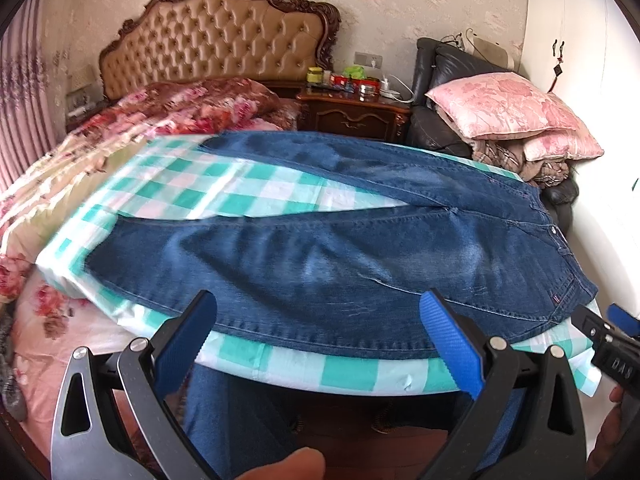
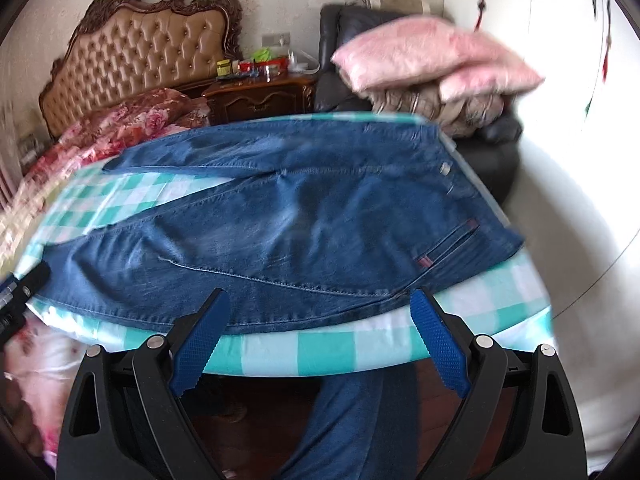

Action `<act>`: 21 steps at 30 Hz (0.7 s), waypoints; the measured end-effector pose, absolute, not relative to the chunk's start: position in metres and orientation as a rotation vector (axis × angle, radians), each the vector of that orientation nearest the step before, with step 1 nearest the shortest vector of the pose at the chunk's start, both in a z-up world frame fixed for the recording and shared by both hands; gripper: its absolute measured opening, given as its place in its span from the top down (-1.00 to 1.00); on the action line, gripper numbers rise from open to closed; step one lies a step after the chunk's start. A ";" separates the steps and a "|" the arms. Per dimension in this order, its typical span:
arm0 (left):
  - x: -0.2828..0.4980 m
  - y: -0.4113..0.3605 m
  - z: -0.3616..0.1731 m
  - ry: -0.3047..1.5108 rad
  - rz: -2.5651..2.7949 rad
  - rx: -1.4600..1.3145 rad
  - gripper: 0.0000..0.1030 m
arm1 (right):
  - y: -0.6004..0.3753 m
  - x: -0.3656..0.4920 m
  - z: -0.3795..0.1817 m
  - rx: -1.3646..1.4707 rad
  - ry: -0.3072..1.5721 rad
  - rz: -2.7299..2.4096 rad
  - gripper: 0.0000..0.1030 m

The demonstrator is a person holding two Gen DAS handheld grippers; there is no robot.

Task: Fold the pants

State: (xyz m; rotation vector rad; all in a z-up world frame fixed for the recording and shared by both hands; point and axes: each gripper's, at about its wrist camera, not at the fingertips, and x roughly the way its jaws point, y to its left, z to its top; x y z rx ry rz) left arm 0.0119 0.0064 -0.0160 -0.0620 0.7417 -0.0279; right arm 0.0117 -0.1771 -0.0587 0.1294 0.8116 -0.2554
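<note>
Jeans (image 1: 320,240) lie spread flat on a green-and-white checked cloth (image 1: 224,192) over the foot of a bed, waistband toward 3 o'clock and the two legs running toward 9 o'clock, parted in a narrow V that exposes the cloth between them. Left gripper (image 1: 320,340), seen in its own wrist view, stands wide open at 6 o'clock of the jeans; its blue pads (image 1: 184,344) flank the near hem edge of the closer leg and grasp nothing. Whether the pad tips touch the denim cannot be told. Right gripper (image 2: 320,336), in the right wrist view, is likewise spread wide and empty, poised at 6 o'clock of the hip and pocket seam, near the waistband end. From the left view the right gripper shows at 4 o'clock, just beside the waistband corner. Both views are somewhat blurred.

Headboard (image 1: 216,36), tufted tan, stands at 11 o'clock; nightstand (image 1: 356,112) with small items at 12 o'clock; pink pillows (image 1: 508,108) stacked on a dark armchair (image 1: 436,128) at 2 o'clock. Floral bedding (image 1: 180,108) covers the bed beyond the cloth.
</note>
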 end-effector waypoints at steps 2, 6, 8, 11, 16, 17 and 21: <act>0.022 0.005 -0.033 0.776 -0.062 -0.085 -0.97 | -0.202 0.024 -0.066 0.158 0.821 -0.271 -0.71; 0.052 0.002 -0.066 0.853 -0.112 -0.124 -0.97 | -0.288 0.072 -0.073 0.255 0.863 -0.334 -0.71; 0.064 0.003 -0.076 0.876 -0.134 -0.153 -0.97 | -0.325 0.103 -0.070 0.253 0.864 -0.371 -0.71; 0.083 0.005 -0.092 0.905 -0.139 -0.163 -0.97 | -0.390 0.177 -0.069 0.227 0.904 -0.407 -0.72; 0.111 0.009 -0.111 0.942 -0.108 -0.149 -0.97 | -0.470 0.297 -0.089 0.216 0.974 -0.398 -0.71; 0.117 0.009 -0.114 0.944 -0.099 -0.144 -0.97 | -0.479 0.313 -0.094 0.210 0.991 -0.385 -0.71; 0.138 0.021 -0.118 0.969 -0.069 -0.128 -0.97 | -0.505 0.378 -0.120 0.195 1.047 -0.337 -0.52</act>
